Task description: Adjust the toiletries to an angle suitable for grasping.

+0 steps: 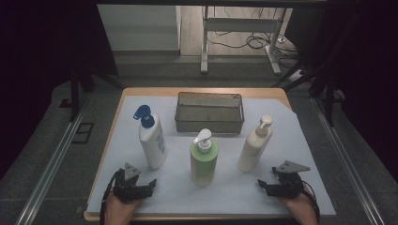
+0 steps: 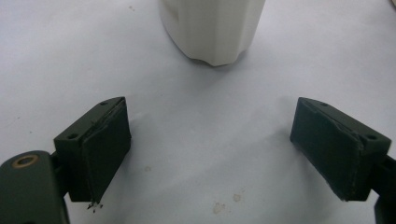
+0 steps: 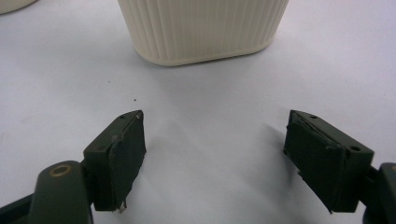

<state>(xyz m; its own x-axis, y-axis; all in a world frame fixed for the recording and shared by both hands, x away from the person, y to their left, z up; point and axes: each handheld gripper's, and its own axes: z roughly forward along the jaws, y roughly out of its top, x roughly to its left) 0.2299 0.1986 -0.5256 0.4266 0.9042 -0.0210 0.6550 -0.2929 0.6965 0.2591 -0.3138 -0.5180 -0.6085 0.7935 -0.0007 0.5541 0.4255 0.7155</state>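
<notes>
You have 3 pump bottles standing upright in a row on the white mat (image 1: 281,140), and the wire basket (image 1: 209,112) sits empty at the far side, just behind the middle one. On the left stands the white bottle with the blue pump (image 1: 152,140), in the middle the green bottle (image 1: 203,161), on the right the cream bottle (image 1: 254,147).

Your left gripper (image 1: 141,187) rests at the near left edge, just near of the blue-pump bottle; in the left gripper view that bottle's base (image 2: 212,30) sits ahead of the jaws, and they stand wide with nothing but mat between them. Your right gripper (image 1: 268,186) lies at the near right, just near of the cream bottle, whose ribbed base (image 3: 203,30) shows straight ahead in the right gripper view. Those jaws stand wide too, holding nothing.

Here is what I judge could bite you. These bottles are tall and narrow-footed, so a nudge from 1 pad before the other arrives could tip one over, and the green bottle stands near enough to catch a falling neighbour. Grip low on the ribbed cream body and it may swing top-heavy as you lift. The pump heads stick out sideways, so one could snag the basket's rim on the way in.
</notes>
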